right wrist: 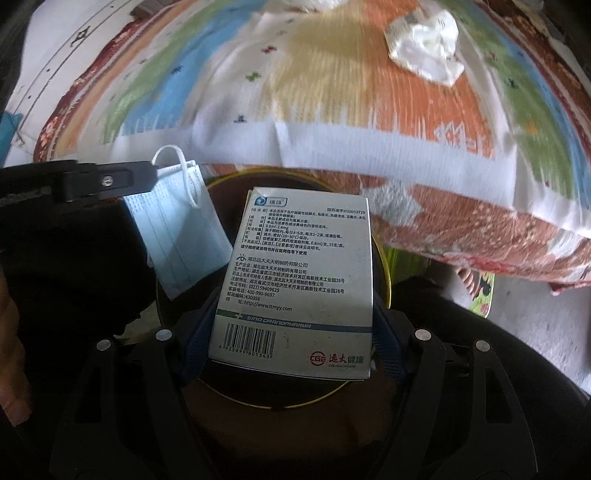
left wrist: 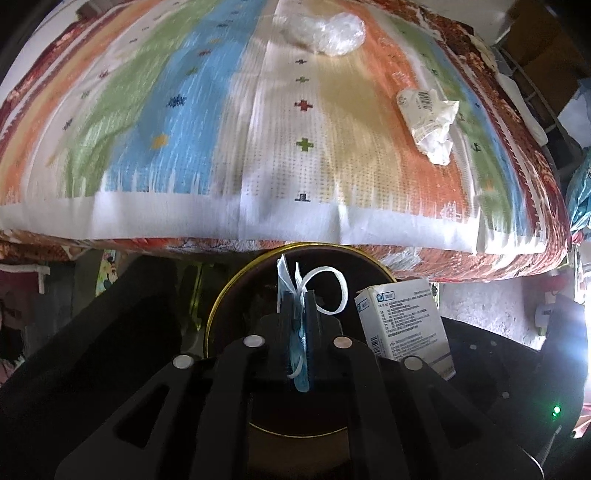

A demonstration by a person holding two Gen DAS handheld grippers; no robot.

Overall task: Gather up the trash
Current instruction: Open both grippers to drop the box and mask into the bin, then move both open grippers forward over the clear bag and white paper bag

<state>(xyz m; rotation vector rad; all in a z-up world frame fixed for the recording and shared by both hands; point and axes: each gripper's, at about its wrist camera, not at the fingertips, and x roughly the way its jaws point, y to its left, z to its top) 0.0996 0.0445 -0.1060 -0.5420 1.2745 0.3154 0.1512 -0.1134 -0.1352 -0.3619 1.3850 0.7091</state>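
Note:
My left gripper (left wrist: pixel 297 295) is shut on a blue face mask (left wrist: pixel 300 350), whose white ear loop curls up beside the fingers. It hangs over a round dark bin with a gold rim (left wrist: pixel 229 291). In the right wrist view the mask (right wrist: pixel 184 236) dangles from the left gripper (right wrist: pixel 147 175) at the bin's left. My right gripper (right wrist: pixel 291 332) holds a white medicine box (right wrist: pixel 299 258) by its sides, over the bin's rim (right wrist: pixel 384 266). The box (left wrist: pixel 402 321) also shows in the left wrist view. A crumpled white paper (left wrist: pixel 430 118) and a clear plastic wad (left wrist: pixel 325 31) lie on the bed.
The bed with a striped, colourful blanket (left wrist: pixel 184 129) fills the space beyond the bin, its edge overhanging just behind it. Cluttered shelves (left wrist: pixel 535 55) and a blue plastic bag (left wrist: pixel 580 184) stand at the right. Grey floor (right wrist: pixel 535 314) shows at the right.

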